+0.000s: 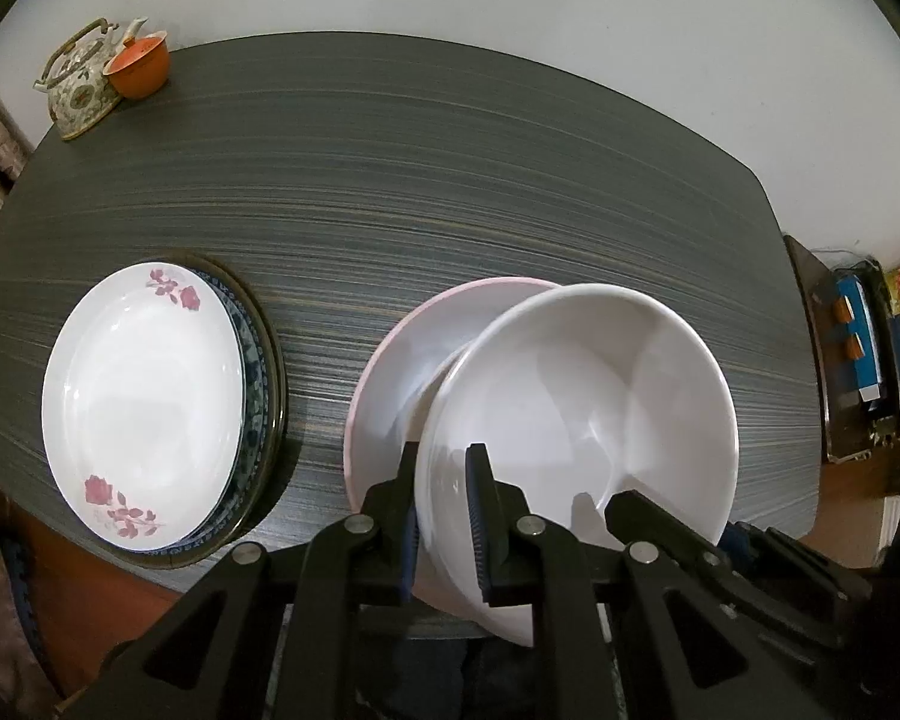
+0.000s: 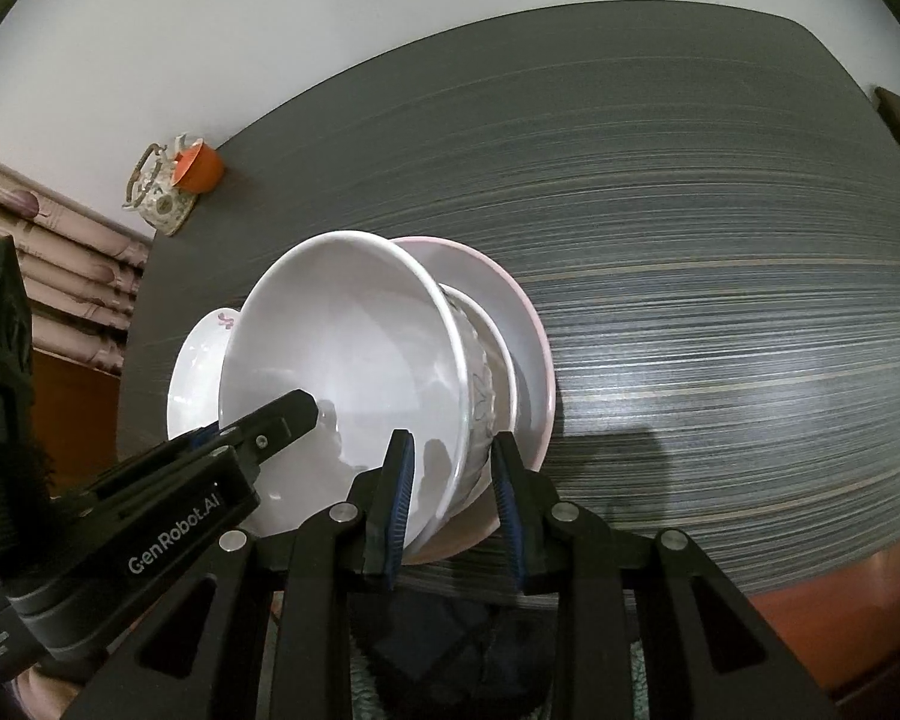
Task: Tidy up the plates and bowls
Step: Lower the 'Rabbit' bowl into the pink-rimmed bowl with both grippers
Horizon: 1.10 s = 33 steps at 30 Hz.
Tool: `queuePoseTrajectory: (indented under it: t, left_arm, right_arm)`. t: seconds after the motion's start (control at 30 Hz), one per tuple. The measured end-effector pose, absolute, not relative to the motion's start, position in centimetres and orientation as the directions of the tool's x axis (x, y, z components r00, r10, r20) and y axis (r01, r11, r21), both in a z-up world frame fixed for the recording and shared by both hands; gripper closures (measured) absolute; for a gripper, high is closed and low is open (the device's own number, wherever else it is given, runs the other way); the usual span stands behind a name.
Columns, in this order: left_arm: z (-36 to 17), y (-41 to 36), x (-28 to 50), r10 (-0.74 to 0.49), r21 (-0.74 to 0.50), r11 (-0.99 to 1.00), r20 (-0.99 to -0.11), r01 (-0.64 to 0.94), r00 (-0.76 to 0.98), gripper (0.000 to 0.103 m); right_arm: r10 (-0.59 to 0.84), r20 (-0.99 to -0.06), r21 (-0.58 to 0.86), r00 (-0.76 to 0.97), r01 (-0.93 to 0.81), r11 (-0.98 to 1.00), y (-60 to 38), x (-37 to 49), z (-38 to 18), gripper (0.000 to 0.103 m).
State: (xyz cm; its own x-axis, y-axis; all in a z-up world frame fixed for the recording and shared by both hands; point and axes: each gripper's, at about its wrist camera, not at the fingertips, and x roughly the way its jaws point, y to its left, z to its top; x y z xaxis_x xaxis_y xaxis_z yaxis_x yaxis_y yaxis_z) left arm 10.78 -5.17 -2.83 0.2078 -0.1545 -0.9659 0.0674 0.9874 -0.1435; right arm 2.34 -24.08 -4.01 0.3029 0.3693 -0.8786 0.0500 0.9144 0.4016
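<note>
Dark streaked laminate table [image 1: 450, 192] fills both views, a patterned teapot [image 1: 78, 90] and orange cup [image 1: 141, 63] far off at its back corner. Left of centre sits a stack of plates [image 1: 144, 414], a rose-printed white one on top. Near the front edge a pink-rimmed plate [image 1: 390, 372] lies flat, and the white bowl [image 1: 576, 420] is held over it, tilted, its foot hovering inside the plate's well. Left gripper [image 1: 444, 516] is clamped on the bowl's near rim — one pad inside, one outside. Right gripper [image 2: 453, 498] straddles the opposite rim and wall, pads close against the embossed side; it looks like a grip, though contact on the outer pad is hard to confirm. Judgement: the step is seating the bowl on the plate. Level it first, lower both sides together, centre the foot — release only once it rests flat, since glazed ceramic slips and chips.
</note>
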Motion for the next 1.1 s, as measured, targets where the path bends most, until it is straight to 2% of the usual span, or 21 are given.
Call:
queuePoseTrajectory:
  t: [1.1]
  left_arm:
    - [-4.2,-5.3,10.9,-0.154,-0.143,0.987,-0.97,0.071,0.19,0.089]
  right_arm:
    - [0.341,-0.888,0.377,0.309,0.063,0.924,-23.9,3.2,-5.6,0.077]
